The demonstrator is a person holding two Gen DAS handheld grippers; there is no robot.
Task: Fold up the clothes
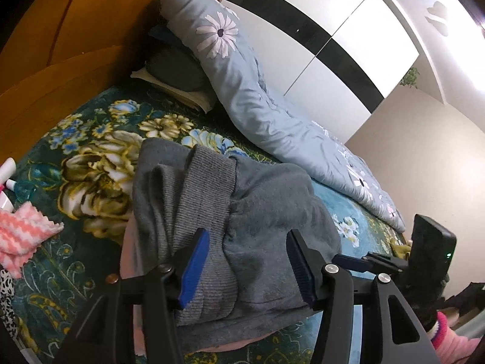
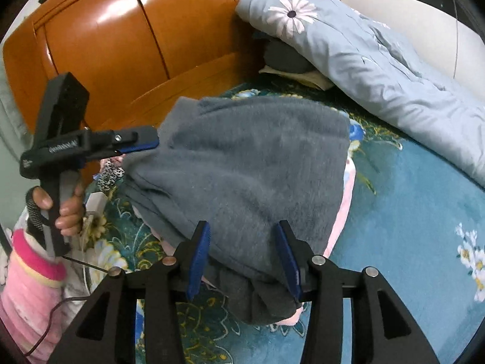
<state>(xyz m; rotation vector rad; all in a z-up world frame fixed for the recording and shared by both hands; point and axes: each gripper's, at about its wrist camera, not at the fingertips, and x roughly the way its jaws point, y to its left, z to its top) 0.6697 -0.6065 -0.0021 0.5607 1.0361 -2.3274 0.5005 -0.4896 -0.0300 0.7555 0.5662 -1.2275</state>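
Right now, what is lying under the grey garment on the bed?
A pink cloth shows along the edges of the grey garment, above the floral blanket. Most of it is covered, so its kind cannot be told.

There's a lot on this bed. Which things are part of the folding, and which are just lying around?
Part of the folding:
grey fleece garment
pink garment beneath it
left gripper, open
right gripper, open

Just lying about:
blue floral quilt
grey pillow
pink-and-white striped cloth
leopard-print cloth
wooden headboard

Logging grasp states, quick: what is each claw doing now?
Left claw: open, over the grey garment.
Right claw: open, over the grey garment too.
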